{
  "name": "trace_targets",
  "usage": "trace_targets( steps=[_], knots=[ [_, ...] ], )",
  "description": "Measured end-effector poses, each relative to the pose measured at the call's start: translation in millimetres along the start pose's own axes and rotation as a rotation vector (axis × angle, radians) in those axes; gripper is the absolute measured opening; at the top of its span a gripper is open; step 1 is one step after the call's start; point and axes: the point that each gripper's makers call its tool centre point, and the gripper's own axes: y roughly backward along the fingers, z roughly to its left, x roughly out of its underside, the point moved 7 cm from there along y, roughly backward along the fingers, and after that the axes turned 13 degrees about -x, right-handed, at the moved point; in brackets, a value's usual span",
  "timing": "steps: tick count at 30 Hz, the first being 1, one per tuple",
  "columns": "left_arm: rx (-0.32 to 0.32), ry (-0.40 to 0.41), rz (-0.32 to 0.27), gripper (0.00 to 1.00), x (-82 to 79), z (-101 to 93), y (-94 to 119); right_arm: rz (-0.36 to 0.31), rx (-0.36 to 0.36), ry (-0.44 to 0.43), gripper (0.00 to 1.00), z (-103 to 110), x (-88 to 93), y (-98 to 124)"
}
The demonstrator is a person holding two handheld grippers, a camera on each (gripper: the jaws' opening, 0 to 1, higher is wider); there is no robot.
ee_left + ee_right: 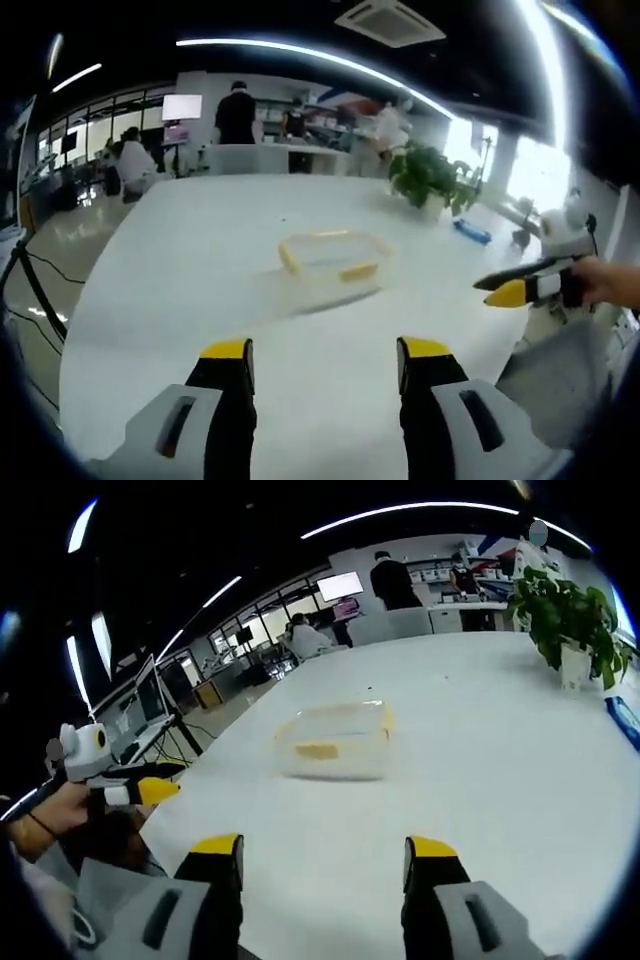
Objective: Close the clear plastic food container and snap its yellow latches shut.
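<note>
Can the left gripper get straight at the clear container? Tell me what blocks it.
Probably yes. The left gripper is open and points at the container, with bare white table between them. The right gripper hangs off to the side, out of the path.

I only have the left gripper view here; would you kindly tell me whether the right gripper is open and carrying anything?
Observer: In the right gripper view, the right gripper has its jaws well apart, with nothing between them.
Operator: Thank you. How does the container look from that side?
Observer: The container sits on the white table ahead of those jaws, apart from them, with a yellow latch showing on its near side. Whether that latch is snapped down is too blurred to tell.
</note>
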Motion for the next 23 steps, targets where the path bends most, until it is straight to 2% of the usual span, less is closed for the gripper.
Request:
trace_targets(
  steps=[23],
  knots=[
    [-0.002,0.023,0.004,0.55,2.1,2.7,-0.9,0.006,0.001,-0.014,0.63,1.4,-0.8,0.2]
  ],
)
